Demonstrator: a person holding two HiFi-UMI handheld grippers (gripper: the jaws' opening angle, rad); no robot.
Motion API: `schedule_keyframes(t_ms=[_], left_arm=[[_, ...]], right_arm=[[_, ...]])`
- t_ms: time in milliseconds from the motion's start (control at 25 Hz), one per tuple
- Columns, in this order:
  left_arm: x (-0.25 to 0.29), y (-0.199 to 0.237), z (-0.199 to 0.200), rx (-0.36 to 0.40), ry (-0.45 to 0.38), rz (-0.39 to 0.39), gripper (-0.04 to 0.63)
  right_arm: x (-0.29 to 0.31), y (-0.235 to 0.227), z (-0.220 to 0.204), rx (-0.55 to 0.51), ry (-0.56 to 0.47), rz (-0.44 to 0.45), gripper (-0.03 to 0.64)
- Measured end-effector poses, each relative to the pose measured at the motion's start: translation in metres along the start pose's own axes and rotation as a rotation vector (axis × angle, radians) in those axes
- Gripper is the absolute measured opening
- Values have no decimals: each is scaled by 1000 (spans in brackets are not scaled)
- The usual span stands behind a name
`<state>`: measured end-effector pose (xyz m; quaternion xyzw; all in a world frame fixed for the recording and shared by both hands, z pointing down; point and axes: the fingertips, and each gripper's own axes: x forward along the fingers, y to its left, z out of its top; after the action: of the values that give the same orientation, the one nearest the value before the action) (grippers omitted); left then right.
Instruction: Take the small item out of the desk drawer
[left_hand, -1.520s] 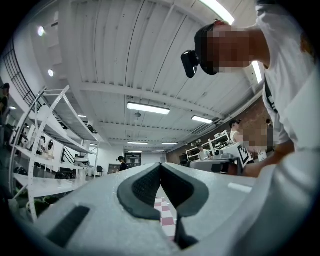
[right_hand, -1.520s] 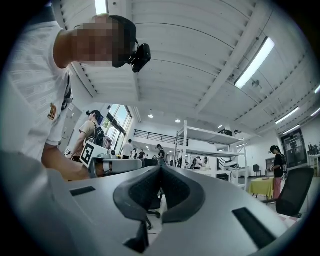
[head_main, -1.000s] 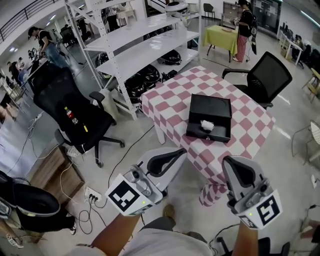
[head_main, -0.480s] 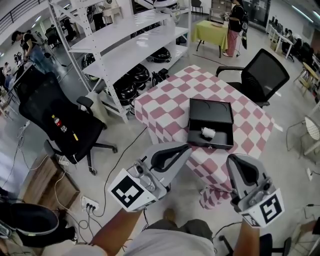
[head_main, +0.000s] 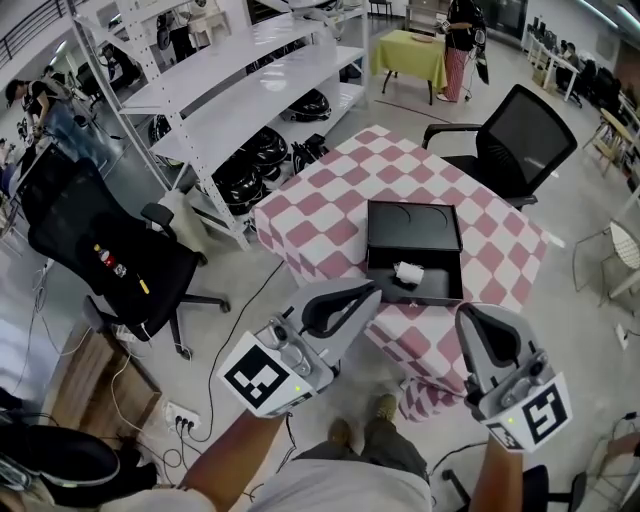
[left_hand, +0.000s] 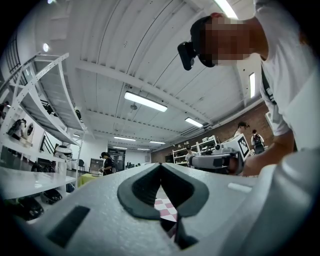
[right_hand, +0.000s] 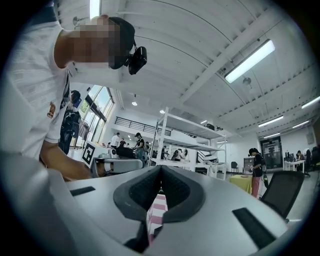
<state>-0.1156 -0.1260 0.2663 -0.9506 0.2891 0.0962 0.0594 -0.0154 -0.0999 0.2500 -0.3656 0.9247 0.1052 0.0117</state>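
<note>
The small white item (head_main: 408, 273) lies inside the pulled-out drawer of the flat black drawer box (head_main: 440, 282). The box sits on the bench (head_main: 320, 215), which is draped in pink-and-white chequered cloth. The left tongs (head_main: 372, 291) and right tongs (head_main: 468, 316) hover in front of the bench, apart from the drawer, each with its jaws pressed together on nothing.

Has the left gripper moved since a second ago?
Yes. The left gripper has come forward toward the table: its tip, earlier short of the drawer, now meets the drawer's front corner in the head view.
</note>
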Motion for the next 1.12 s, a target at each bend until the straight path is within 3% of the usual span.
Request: schedule_keyframes(t_ms=[640,800,1000,1120], left_arm=[[102,34,-68,86,196,3,14],[125,37,-95,137,295,-42,14],[146,37,-139,281,443,-152,14],[151,37,-163,308,537,-200,15]], right_arm=[[20,-98,-51,5,27,86,11],[24,-118,-66,16,46,116,11],[26,-137,-87,22,70,151,11],[24,-142,-102,31,119,164,11]])
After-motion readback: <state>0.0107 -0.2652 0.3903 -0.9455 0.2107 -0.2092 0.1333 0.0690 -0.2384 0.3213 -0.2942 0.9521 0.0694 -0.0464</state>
